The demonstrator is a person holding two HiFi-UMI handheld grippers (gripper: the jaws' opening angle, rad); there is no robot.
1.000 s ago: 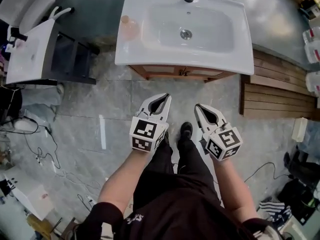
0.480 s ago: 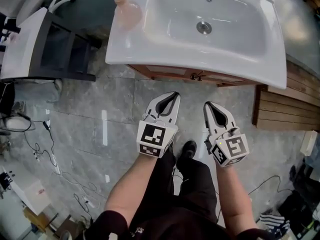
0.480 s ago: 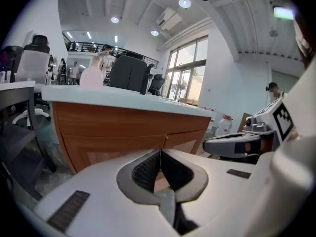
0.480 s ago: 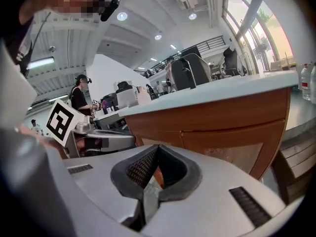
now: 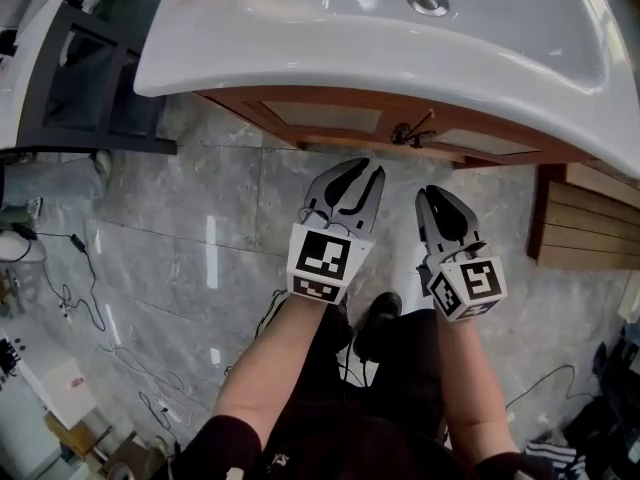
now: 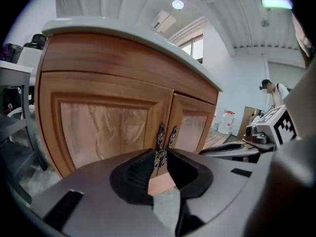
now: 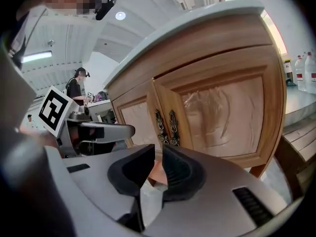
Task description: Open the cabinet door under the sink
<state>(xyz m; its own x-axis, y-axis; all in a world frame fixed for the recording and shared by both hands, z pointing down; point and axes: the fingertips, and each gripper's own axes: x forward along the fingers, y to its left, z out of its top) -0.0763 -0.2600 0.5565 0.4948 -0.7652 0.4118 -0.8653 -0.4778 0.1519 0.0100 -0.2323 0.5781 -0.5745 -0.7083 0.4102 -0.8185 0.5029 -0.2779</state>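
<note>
Both grippers are low in front of the sink cabinet (image 5: 330, 118), side by side and pointing at it, tilted slightly down. Neither touches it.

Left gripper (image 5: 358, 168): its jaws have just been opening and now stand at a narrow gap with nothing gripped. Through the gap only the lower end of the left door handle (image 6: 160, 135) shows, ahead of the tips and clear of the pads.

Right gripper (image 5: 432, 194): its jaws have also just been opening to a narrow gap and are empty. Wood at the foot of the doors shows through the gap.

Both doors are shut. The two dark ornate handles sit together at the centre seam, straight ahead of and slightly above the left gripper's tips, and up and to the left of the right gripper's. The left door (image 6: 103, 132) is ahead-left of the left gripper, and the right door (image 7: 222, 112) is ahead-right of the right gripper. The white sink (image 5: 300, 68) overhangs above and ahead of both. The grey tile floor (image 5: 200, 228) lies below.
</note>
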